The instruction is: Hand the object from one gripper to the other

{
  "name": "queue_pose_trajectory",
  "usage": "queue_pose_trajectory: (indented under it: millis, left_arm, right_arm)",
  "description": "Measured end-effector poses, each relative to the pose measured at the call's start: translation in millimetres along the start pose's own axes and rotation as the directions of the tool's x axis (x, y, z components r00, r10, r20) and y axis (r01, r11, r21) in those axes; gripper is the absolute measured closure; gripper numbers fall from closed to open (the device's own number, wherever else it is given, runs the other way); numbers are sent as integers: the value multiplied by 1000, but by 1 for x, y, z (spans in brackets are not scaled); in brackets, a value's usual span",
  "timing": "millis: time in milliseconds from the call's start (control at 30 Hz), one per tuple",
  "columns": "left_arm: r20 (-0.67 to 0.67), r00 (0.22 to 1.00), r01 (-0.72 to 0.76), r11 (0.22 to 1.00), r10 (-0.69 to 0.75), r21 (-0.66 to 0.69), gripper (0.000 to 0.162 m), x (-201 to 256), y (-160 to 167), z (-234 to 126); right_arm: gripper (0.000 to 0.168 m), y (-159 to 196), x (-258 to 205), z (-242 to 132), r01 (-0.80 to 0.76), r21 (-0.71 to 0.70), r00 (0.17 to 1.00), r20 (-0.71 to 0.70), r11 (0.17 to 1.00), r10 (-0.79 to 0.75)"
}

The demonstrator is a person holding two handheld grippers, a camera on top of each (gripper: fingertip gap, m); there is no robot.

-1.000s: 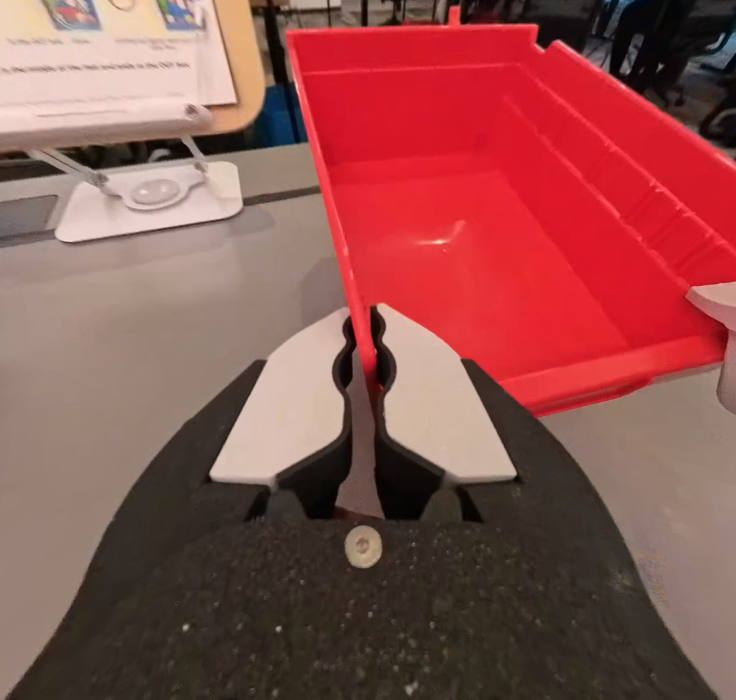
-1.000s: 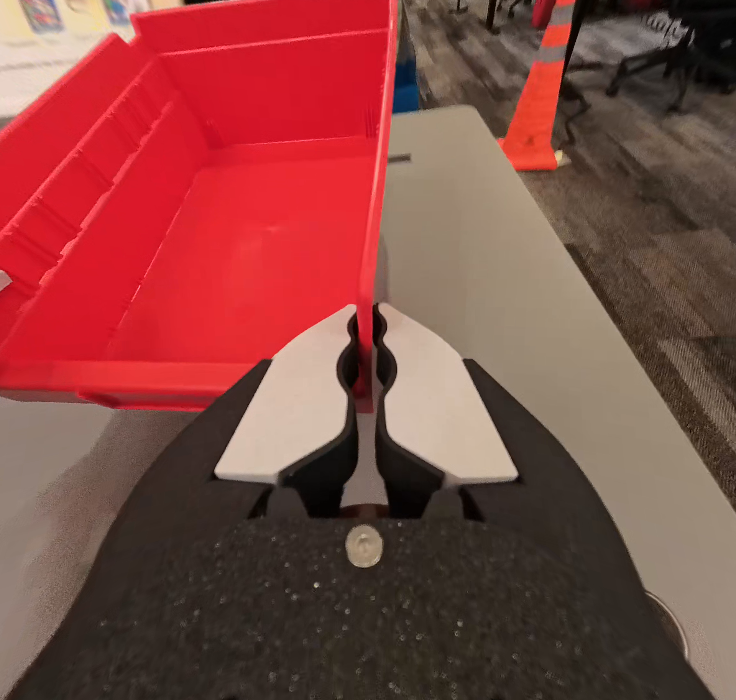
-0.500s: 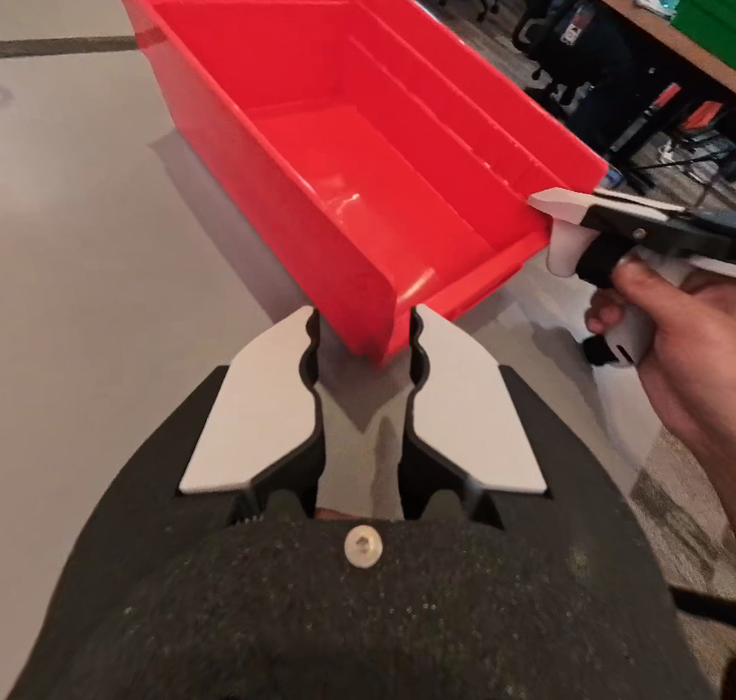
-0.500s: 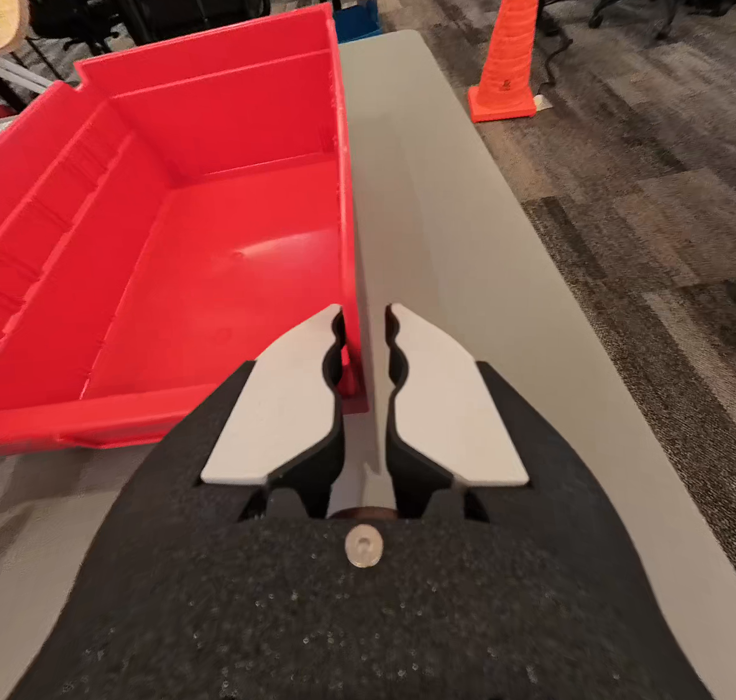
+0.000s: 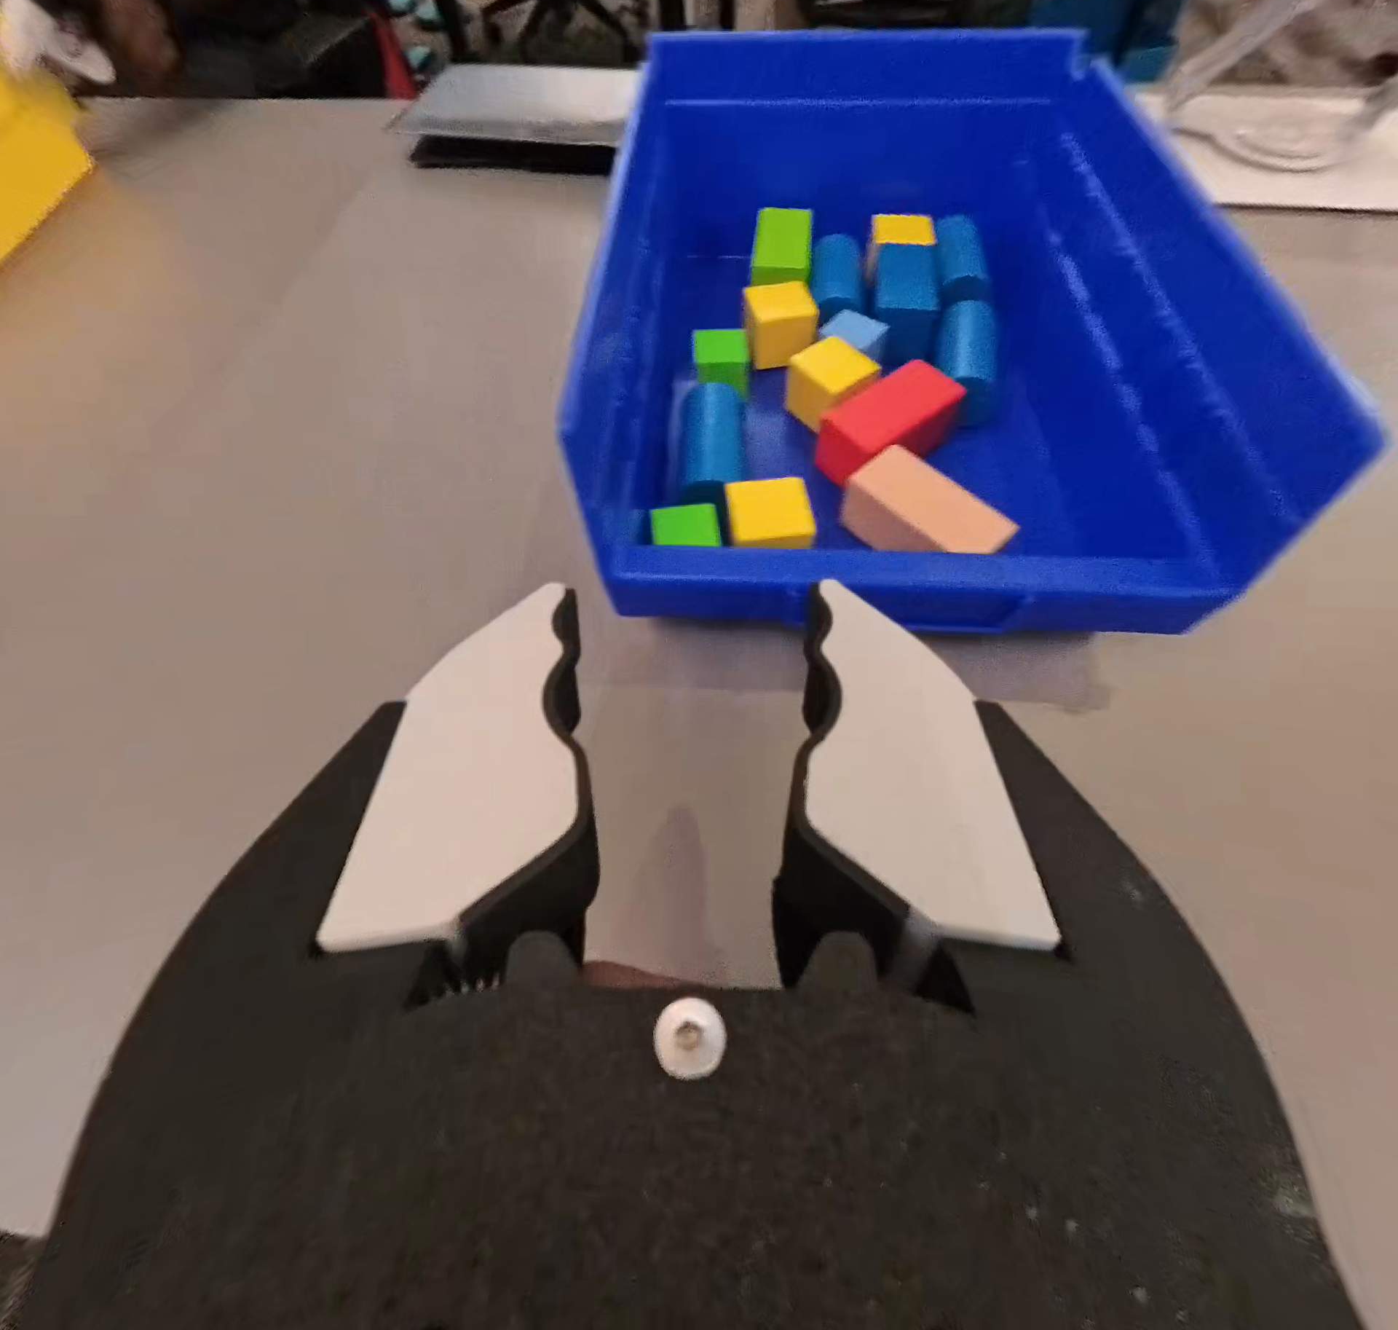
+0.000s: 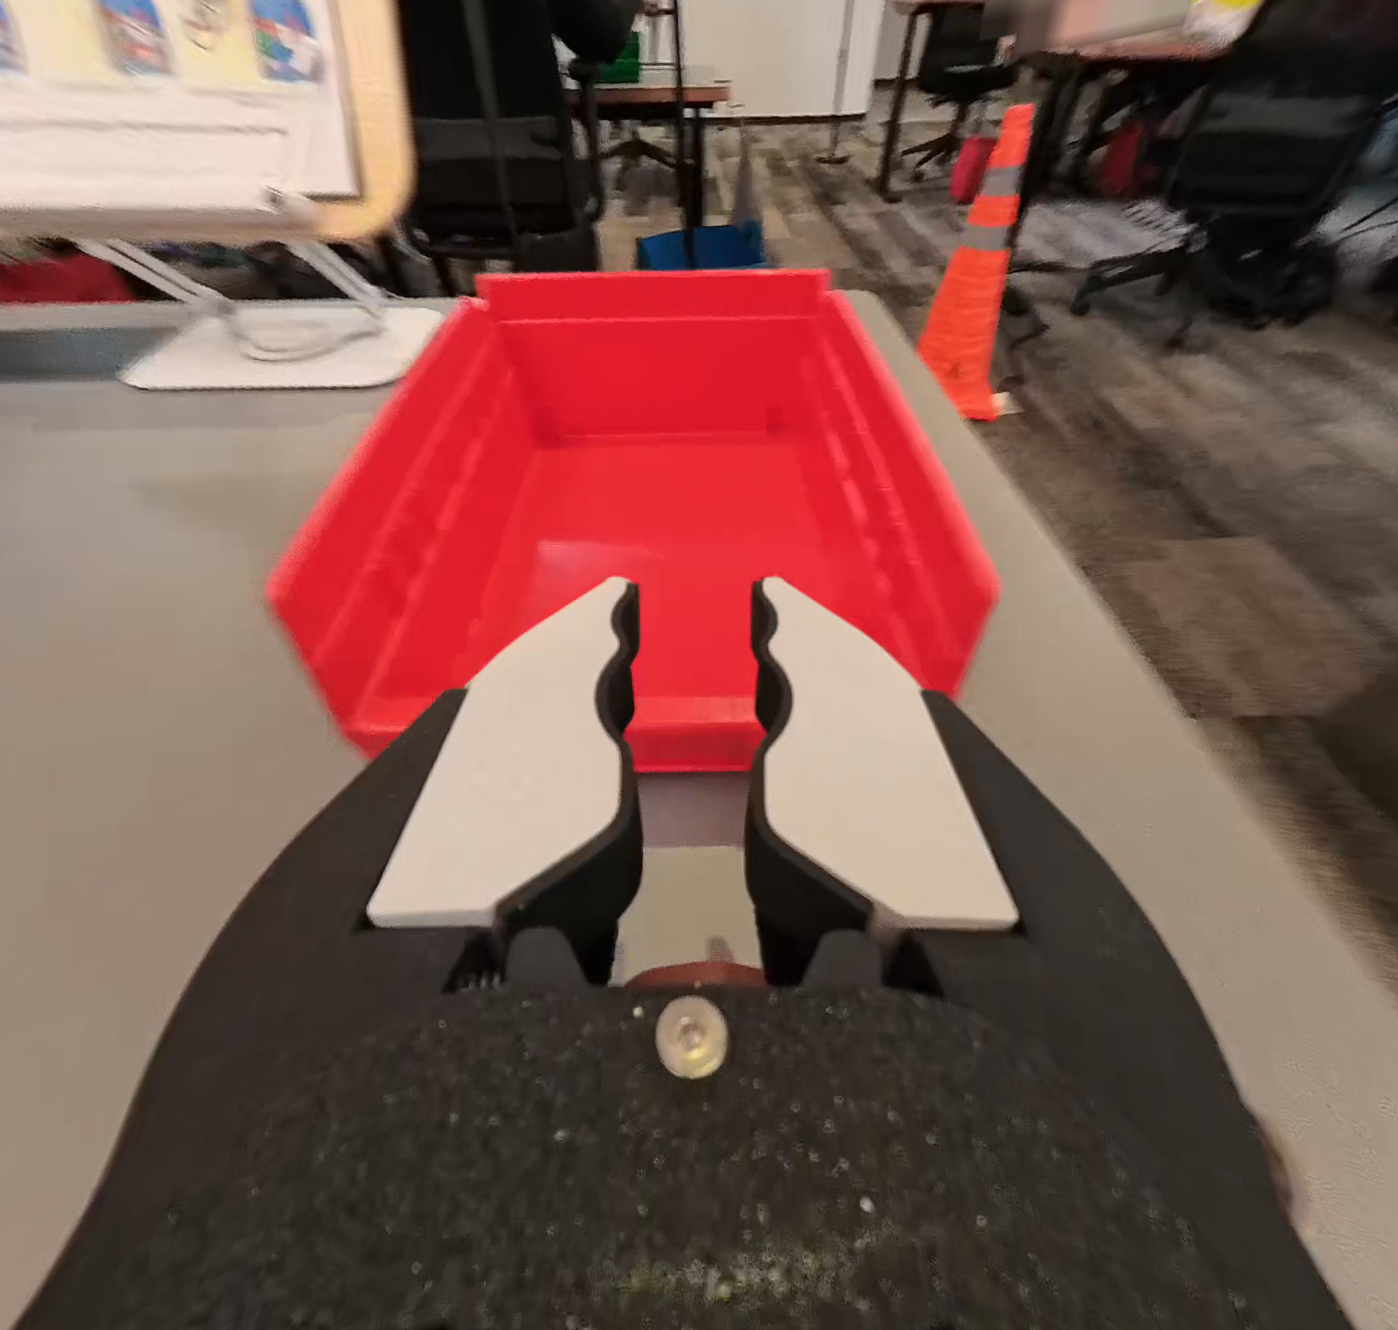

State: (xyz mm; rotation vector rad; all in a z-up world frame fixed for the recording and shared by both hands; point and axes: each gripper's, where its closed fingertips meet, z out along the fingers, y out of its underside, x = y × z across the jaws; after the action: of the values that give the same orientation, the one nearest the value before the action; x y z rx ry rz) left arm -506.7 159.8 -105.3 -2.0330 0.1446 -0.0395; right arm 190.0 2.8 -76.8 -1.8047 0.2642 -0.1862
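Reaching for a block should come first, I judge: the left gripper (image 5: 687, 597), spread wide and empty above the grey tabletop (image 5: 265, 461), faces the blue bin (image 5: 1135, 401) and should drop over 1 free-standing piece such as the red block (image 5: 889, 416). Blocks there number roughly 15: 4 yellow, 3 green, 1 red, 1 peach wedge (image 5: 923, 503), about 6 blue. Partly parted and holding nothing, the right gripper (image 6: 694, 590) waits at 1 empty red bin (image 6: 666, 507).
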Motion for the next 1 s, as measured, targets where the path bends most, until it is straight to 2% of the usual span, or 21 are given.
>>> queue_pose_trajectory:
  millis: [67, 200, 233, 333, 467, 667, 833, 900, 1000]
  left_arm:
    - [46, 999, -14, 1000, 13, 22, 113, -21, 0, 13]
    - [-48, 997, 63, 998, -63, -18, 114, -27, -3, 51]
    - [-75, 993, 86, 996, -87, -22, 121, -29, -4, 59]
    - [-168, 980, 99, 995, -103, -34, 159, -26, -4, 69]
    - [-128, 990, 48, 998, -54, -50, 159, -30, -3, 68]
    - [-128, 989, 67, 997, -72, -40, 159, -30, -2, 66]
    - [-117, 984, 127, 990, -134, -64, 157, -31, -3, 63]
    - [-95, 982, 160, 986, -163, -46, 136, -31, -9, 53]
    - [-24, 982, 185, 983, -185, 5, 123, -29, -18, 19]
  right_arm:
    - [142, -6, -28, -3, -77, 17, 992, 102, 997, 75]
    - [143, 0, -69, -14, -81, 43, 982, 174, 996, 72]
    - [143, 6, -77, -16, -76, 42, 980, 187, 996, 67]
    - [144, 24, -88, -16, -63, -5, 977, 206, 998, 62]
    - [144, 26, -80, -16, -70, -10, 976, 204, 997, 71]
    - [144, 37, -62, -14, -83, -53, 974, 207, 995, 93]
    - [139, 38, -68, -7, -13, -67, 975, 221, 998, 27]
    - [127, 37, -88, 4, 27, -71, 970, 241, 997, -9]
    - [123, 38, -109, 26, 98, -87, 975, 206, 991, -78]
